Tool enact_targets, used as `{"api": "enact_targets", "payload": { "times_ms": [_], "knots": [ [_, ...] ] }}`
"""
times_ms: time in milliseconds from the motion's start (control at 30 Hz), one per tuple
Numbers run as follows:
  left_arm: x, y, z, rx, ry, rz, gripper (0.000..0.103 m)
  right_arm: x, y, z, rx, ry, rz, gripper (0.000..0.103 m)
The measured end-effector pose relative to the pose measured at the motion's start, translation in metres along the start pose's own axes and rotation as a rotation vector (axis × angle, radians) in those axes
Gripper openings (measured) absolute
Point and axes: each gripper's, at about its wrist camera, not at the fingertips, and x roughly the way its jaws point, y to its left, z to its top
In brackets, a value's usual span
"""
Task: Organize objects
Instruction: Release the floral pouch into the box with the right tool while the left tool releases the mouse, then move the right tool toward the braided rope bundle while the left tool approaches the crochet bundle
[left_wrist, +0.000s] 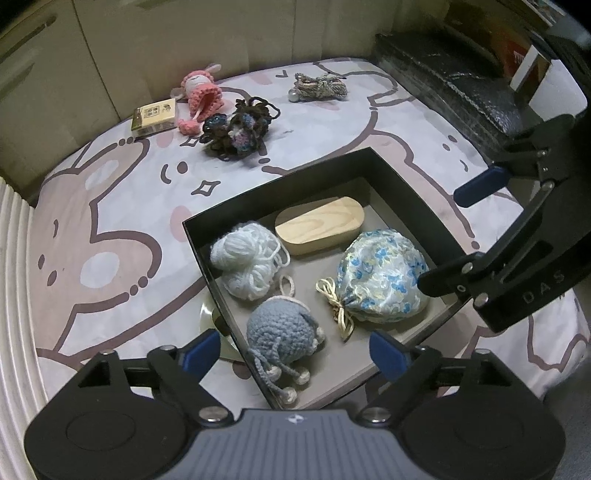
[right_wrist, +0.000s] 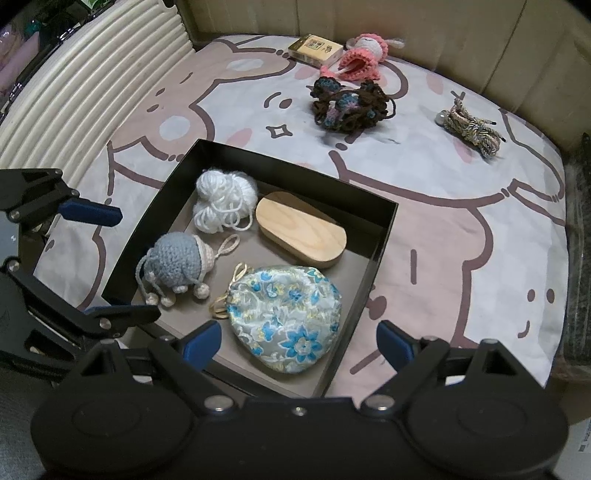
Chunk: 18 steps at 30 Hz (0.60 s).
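A black box sits on a cartoon-print mat. It holds white yarn, a wooden oval case, a floral pouch and a blue crochet toy. On the mat beyond lie a pink crochet doll, a small yellow box, dark yarn and a cord bundle. My left gripper is open and empty over the box's near edge. My right gripper is open and empty above the pouch.
A ribbed cream cushion borders one side of the mat. A dark textured slab borders the other. A beige padded wall stands behind.
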Motion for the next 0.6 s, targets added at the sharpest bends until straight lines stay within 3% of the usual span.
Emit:
{"api": "enact_targets", "payload": {
  "times_ms": [233,600],
  "knots": [
    [-0.002,0.004,0.001,-0.026,-0.009,-0.003,0.102,-0.006,-0.006,-0.001,0.010,-0.019,-0.011,0.098],
    [-0.013,0.018,0.006,-0.113,-0.062,0.011,0.103,-0.029,-0.023,-0.003,0.057,-0.111,-0.001,0.103]
  ]
}}
